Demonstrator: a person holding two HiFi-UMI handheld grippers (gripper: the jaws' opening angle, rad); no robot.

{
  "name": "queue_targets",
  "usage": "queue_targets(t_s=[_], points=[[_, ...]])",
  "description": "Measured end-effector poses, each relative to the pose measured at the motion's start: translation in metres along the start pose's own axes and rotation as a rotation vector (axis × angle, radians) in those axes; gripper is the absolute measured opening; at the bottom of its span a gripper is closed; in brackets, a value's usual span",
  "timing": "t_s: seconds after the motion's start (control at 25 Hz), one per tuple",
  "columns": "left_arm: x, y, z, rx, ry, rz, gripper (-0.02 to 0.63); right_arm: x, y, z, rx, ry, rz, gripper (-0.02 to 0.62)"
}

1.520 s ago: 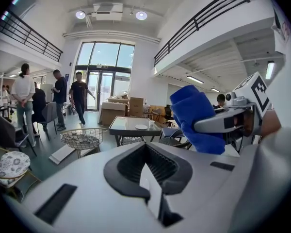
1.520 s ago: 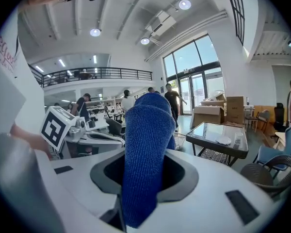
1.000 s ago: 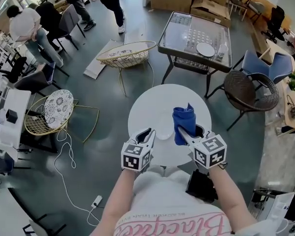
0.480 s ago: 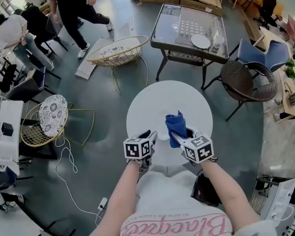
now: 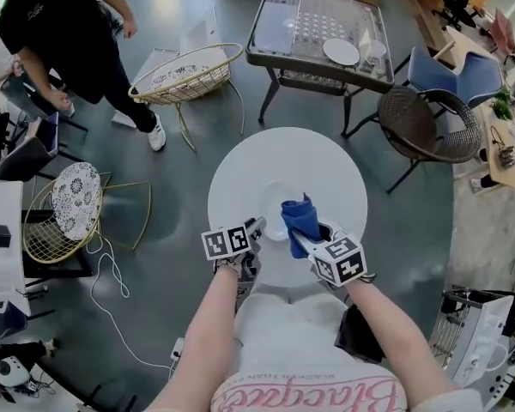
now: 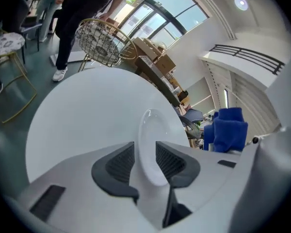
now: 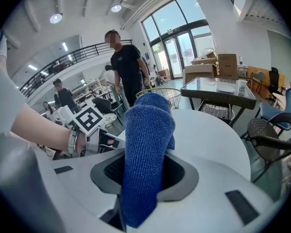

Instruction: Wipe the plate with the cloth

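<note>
**Plate at my open left jaws, cloth clamped in my right**

My left hand-held gripper (image 5: 256,227) has just been opening its jaws. They now stand wide, with the near edge of the white plate (image 6: 153,135) showing in the gap between them and neither pad pressing on it. The plate lies flat on the near part of the round white counter (image 5: 326,166). My right hand-held gripper (image 5: 307,237) is closed on the folded blue cloth (image 7: 148,144), which sticks up just right of the plate.
</note>
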State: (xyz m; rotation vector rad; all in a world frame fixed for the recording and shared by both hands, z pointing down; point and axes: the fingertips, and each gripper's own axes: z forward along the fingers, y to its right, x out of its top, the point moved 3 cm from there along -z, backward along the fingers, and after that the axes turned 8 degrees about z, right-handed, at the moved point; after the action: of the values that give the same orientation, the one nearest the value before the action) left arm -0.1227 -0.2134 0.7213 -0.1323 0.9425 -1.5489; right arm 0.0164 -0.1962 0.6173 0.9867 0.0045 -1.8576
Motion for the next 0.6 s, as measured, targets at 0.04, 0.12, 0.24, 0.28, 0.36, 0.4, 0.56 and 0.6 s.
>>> queue_targets(t_s=[0.04,0.12,0.24,0.28,0.36,0.4,0.56,0.6], points=[[-0.001,-0.002,0.004,-0.018,-0.001,-0.035,0.140,-0.002,0.002,0.000,-0.004,-0.006,0.005,0.146],[0.000,-0.004,0.012,-0.052,0.000,-0.089,0.140,-0.004,0.008,0.001,-0.014,-0.016,0.017,0.146],[0.003,-0.004,0.019,-0.086,0.001,-0.118,0.129,-0.006,0.015,0.002,-0.027,-0.028,0.030,0.146],[0.003,-0.004,0.021,-0.092,-0.006,-0.122,0.118,-0.007,0.016,0.003,-0.029,-0.030,0.033,0.146],[0.000,-0.004,0.024,-0.103,-0.032,-0.121,0.046,-0.007,0.020,0.003,-0.033,-0.036,0.034,0.146],[-0.002,-0.003,0.025,-0.113,-0.039,-0.118,0.044,-0.007,0.022,0.003,-0.035,-0.039,0.032,0.146],[-0.003,0.003,0.024,-0.147,-0.022,-0.131,0.037,-0.002,0.026,-0.001,-0.034,-0.040,0.017,0.146],[-0.002,0.006,0.022,-0.162,-0.013,-0.135,0.034,0.000,0.028,-0.002,-0.034,-0.036,0.016,0.146]])
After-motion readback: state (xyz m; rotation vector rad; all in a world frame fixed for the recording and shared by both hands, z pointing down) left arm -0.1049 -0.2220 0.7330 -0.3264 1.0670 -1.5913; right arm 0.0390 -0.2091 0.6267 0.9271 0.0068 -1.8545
